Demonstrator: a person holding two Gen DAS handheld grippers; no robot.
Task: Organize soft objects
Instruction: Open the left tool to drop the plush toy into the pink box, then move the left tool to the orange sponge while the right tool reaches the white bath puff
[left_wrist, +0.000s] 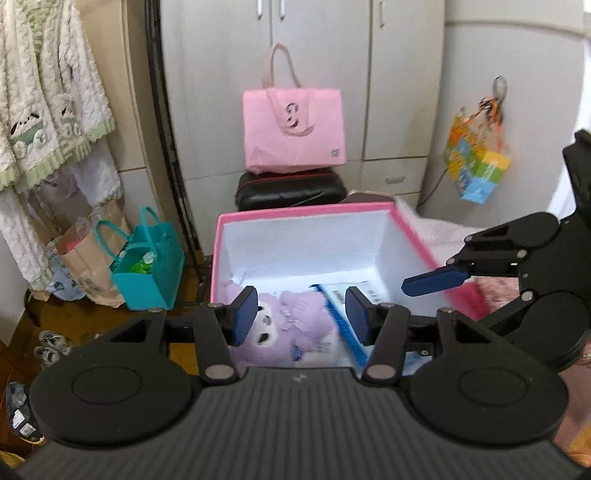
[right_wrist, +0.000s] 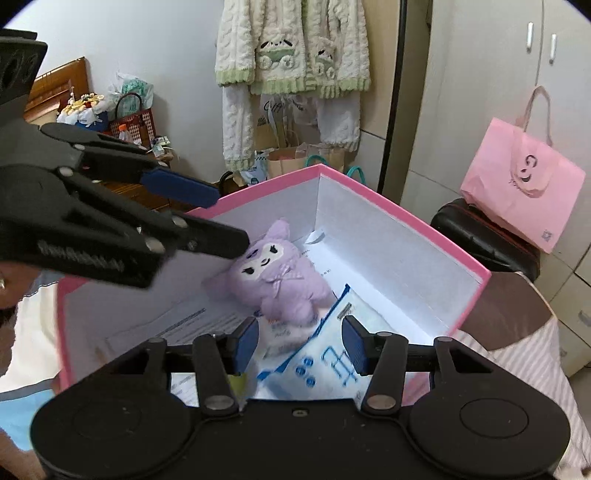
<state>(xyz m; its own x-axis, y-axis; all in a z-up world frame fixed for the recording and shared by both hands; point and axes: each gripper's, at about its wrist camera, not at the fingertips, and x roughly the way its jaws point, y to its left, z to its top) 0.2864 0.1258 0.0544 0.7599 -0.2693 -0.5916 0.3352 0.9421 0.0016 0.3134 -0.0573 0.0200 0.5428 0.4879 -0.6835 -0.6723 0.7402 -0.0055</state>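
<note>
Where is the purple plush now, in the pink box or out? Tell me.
In. The purple plush lies on papers on the floor of the pink box, with neither tongs gripping it.

The left gripper (left_wrist: 301, 319) tilts downward, its two blue pads (left_wrist: 243, 314) apart with nothing pressed between them. From the right wrist view it reaches in from the left, fingers slanting down to the right. The right gripper (right_wrist: 299, 345) also tilts downward, jaws apart and empty. In the left wrist view it comes in from the right edge, one blue pad (left_wrist: 434, 282) pointing left. The two grippers are near each other, not touching.
</note>
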